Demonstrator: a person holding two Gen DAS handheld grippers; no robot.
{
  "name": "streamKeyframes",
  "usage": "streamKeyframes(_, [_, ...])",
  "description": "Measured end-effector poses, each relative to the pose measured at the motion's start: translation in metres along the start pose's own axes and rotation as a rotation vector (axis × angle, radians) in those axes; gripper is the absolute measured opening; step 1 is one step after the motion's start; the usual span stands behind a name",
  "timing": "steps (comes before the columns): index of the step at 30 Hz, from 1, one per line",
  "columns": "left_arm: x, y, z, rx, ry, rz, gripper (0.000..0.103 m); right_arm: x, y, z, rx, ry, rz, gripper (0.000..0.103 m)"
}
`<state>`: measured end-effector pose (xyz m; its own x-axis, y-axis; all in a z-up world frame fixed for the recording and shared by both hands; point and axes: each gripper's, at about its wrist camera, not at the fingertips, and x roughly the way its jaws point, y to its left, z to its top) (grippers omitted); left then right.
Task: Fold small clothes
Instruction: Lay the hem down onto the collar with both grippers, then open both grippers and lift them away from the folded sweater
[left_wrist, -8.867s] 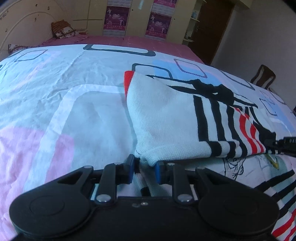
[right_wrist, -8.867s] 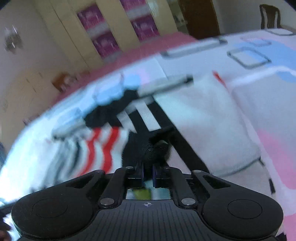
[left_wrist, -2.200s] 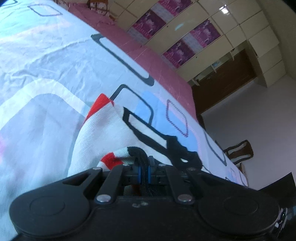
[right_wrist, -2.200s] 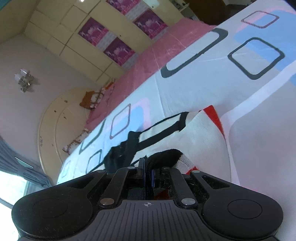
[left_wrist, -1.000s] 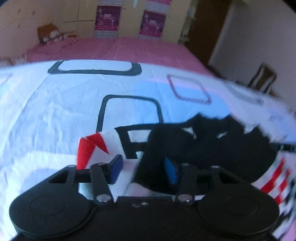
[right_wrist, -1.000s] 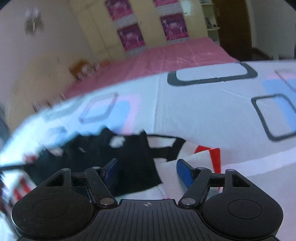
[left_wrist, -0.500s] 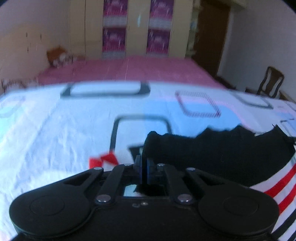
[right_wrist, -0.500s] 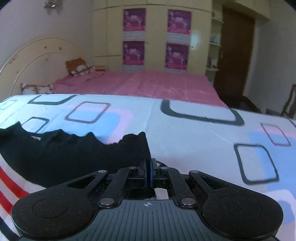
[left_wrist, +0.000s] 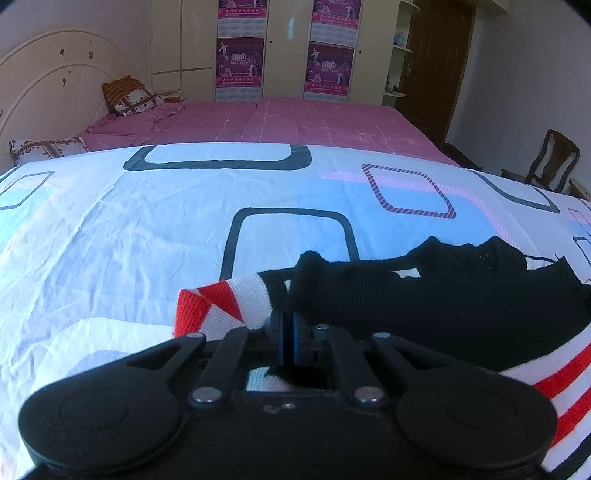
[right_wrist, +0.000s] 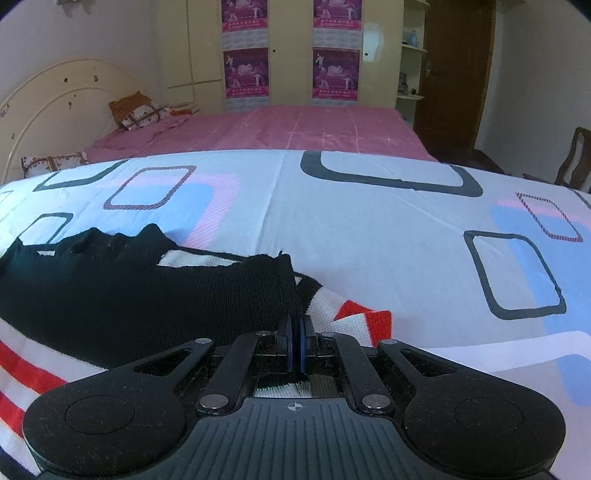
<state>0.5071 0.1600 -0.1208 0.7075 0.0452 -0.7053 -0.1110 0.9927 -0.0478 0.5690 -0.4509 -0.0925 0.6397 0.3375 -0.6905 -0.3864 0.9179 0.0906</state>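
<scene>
bed sheet (left_wrist: 110, 229) first: white, printed with rounded squares in black, blue and pink, spread wide and faintly creased, running back to a far edge where a pink bedspread (left_wrist: 288, 122) begins. beyond that, a cream headboard (left_wrist: 48, 96) at the left and a wooden chair (left_wrist: 550, 158) off the right edge.

next, the knit garment (left_wrist: 443, 302): lying on the near part of the sheet, towards the near edge, partly folded, with a black panel turned over white knit banded in red and black. red-and-white end (left_wrist: 218, 302) poking out at the left in the left view, its mate (right_wrist: 369, 321) at the right in the right view.

smallest, the tools. left gripper (left_wrist: 287, 334) clenched on the black edge at the garment's left corner, blue pads pressed together with cloth between. right gripper (right_wrist: 295, 341) likewise pinched tight on the black edge at the opposite corner.

handling, as a judgement: light, soft and limp, so sure to sag and drape between the two holds rather than keep a line; knitted, so likely stretchy and grippy, not slippery, not fragile. best taken at corners and along the ribbed edge, both layers together, held apart enough to keep the fold edge taut. risk of pinching one layer only and dragging the fold open.
</scene>
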Motion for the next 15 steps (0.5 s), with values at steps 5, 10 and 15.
streamKeyframes(5, [-0.001,-0.004,0.001,0.032,-0.005,0.066,0.035,-0.002,0.007,0.001,-0.043,-0.014,-0.033,0.006])
streamKeyframes(10, [-0.030,-0.005,0.003,-0.001,-0.083,0.101,0.079,-0.034,0.015,0.000,-0.058,-0.159,-0.145,0.082])
streamKeyframes(15, [-0.049,-0.056,0.005,0.035,-0.154,-0.125,0.073,-0.039,0.061,0.002,-0.086,-0.097,0.089,0.043])
